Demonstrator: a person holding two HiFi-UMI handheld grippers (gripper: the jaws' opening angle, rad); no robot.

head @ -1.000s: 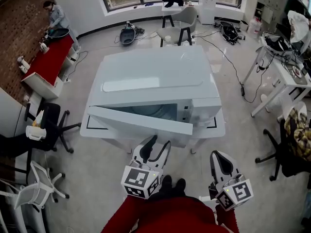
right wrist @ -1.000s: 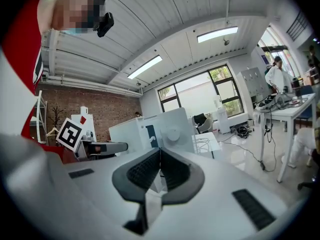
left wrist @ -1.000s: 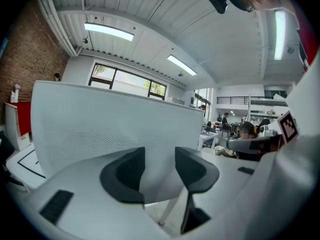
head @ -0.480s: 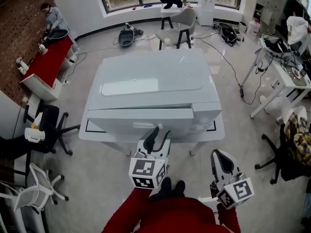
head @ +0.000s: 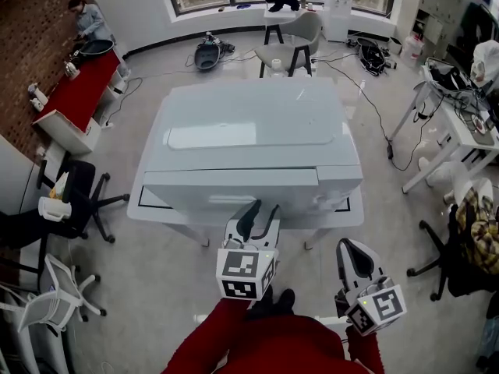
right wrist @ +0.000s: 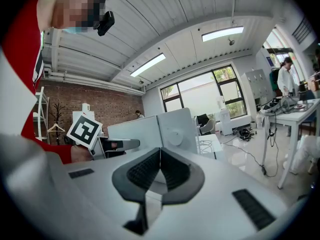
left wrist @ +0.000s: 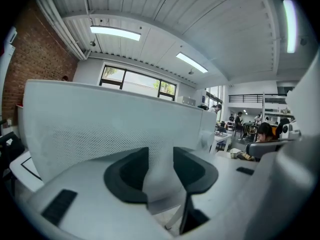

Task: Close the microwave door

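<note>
The white microwave [head: 249, 131] stands on a low white table [head: 152, 209], and its door [head: 230, 187] lies flush with the front. My left gripper [head: 260, 209] is right at the door's lower edge, right of the middle. Its jaws are closing with a gap still between them and nothing in it. The left gripper view has the perforated door panel [left wrist: 100, 124] filling the space just beyond the left gripper [left wrist: 161, 164]. My right gripper [head: 355, 249] hangs back to the right, clear of the microwave, shut and empty. In the right gripper view the microwave [right wrist: 172, 129] stands beyond the right gripper [right wrist: 160, 156].
Office chairs [head: 74, 201] stand left of the table, and a grey chair [head: 288, 41] behind it. A red table [head: 74, 92] with a person at it runs along the brick wall. A cluttered desk [head: 460, 123] is at the right. Cables trail on the floor.
The microwave door swung from ajar to flush against the front. My left gripper moved forward and a little right, following the door. The right gripper stayed put.
</note>
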